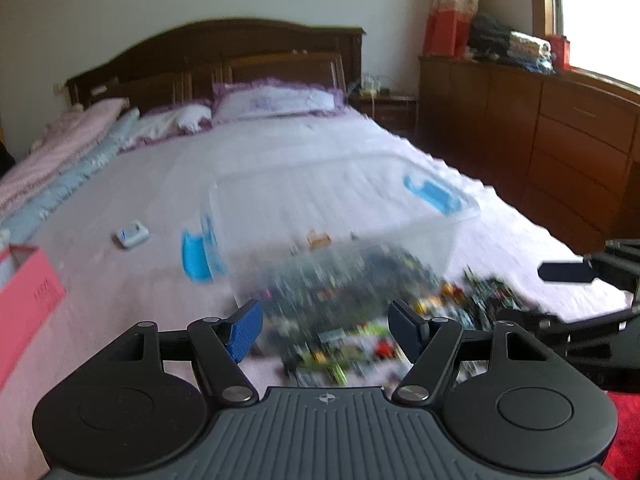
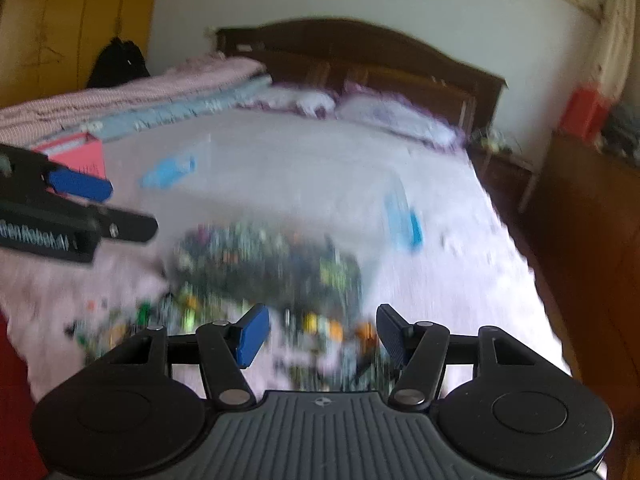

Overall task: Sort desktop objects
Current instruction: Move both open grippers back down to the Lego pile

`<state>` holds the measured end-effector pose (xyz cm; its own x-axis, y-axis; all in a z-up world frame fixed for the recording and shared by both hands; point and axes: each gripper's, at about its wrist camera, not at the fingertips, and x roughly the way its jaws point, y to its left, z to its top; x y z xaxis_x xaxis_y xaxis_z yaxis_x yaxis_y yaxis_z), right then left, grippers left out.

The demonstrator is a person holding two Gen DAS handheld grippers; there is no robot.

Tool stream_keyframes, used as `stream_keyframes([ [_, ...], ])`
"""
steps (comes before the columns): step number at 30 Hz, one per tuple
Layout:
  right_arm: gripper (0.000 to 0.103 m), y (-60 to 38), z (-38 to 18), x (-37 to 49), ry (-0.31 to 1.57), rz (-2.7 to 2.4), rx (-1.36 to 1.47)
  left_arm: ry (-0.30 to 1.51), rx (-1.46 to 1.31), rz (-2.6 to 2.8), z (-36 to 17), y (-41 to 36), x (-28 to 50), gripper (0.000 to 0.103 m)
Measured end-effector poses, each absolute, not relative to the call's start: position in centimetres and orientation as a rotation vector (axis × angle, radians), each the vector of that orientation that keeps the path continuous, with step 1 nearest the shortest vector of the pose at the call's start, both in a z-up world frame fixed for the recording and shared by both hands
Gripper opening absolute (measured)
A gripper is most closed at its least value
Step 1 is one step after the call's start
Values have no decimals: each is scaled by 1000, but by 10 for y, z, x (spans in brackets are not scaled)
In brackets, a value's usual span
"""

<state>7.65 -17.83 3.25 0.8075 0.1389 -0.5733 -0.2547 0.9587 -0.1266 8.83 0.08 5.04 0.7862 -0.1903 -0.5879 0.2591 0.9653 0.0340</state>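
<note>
The heap of small toy bricks (image 1: pixel 360 320) lay on the bed (image 1: pixel 280 148), spilling from the clear box (image 1: pixel 340 208), at twelve o'clock from both spread, empty tongs (image 1: pixel 326 330) (image 2: pixel 322 334).

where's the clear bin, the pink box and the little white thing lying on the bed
clear bin (image 1: pixel 434 194): left wrist view, on its blue right-hand latch.
pink box (image 1: pixel 28 300): left wrist view, on its pink side, at the left edge.
small white object (image 1: pixel 132 235): left wrist view, on its top; too blurred to identify.
</note>
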Motion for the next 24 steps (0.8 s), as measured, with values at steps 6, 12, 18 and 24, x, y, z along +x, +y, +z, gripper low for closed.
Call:
stream_keyframes([
  [6,62,-192,-1,30,708,209,-113,718,131,-257,20,1,62,71],
  [12,58,-172,-21,9,764,275,-116,807,149,-247,-9,8,38,71],
  [18,47,-137,-27,18,772,396,-178,852,182,-197,-25,24,24,71],
  [24,43,-106,-31,44,799,494,-171,882,117,-137,-29,49,27,71],
])
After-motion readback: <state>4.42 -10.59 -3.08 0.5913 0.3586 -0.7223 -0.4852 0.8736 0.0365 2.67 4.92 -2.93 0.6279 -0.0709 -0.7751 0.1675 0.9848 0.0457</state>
